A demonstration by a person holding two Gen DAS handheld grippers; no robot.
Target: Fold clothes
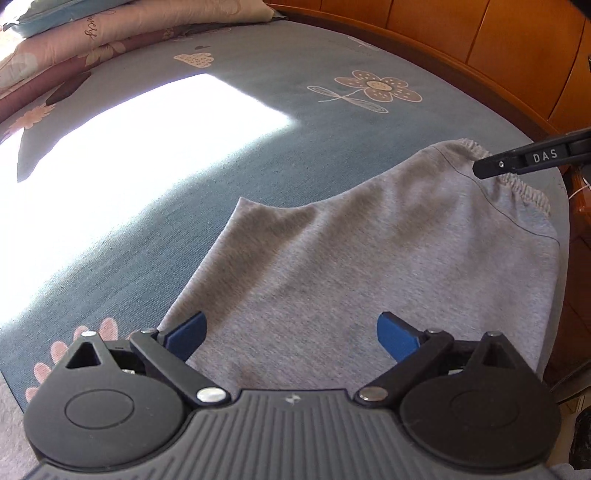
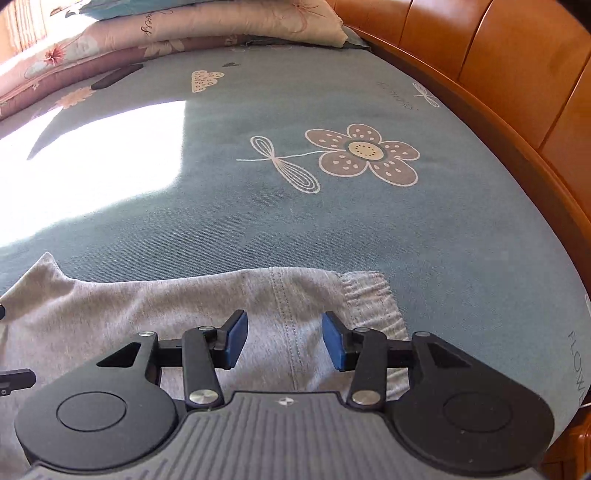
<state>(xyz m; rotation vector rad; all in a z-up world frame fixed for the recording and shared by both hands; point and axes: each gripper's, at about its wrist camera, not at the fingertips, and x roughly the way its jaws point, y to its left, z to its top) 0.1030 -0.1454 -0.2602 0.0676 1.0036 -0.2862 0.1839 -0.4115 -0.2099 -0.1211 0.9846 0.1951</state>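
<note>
blue flowered bedsheet (image 2: 258, 229) bearing grey garment (image 1: 314, 277) near its edge. left gripper (image 1: 291, 336) spread wide above fabric, grasping nothing; right gripper (image 2: 284, 339) half parted over elastic waistband (image 2: 369, 295), pads clear.

Black hand-held gripper (image 1: 291, 332), blue pads (image 1: 188, 334)

- Grey sweatpants (image 1: 332, 266), marled knit.
- Teal bedsheet (image 2: 369, 229) with brown-and-cream flower (image 2: 364, 153) print.
- Pink floral quilt (image 2: 184, 26).
- Orange-brown wooden headboard (image 2: 498, 55).
- Black grippers, blue pads (image 2: 236, 338).
</note>
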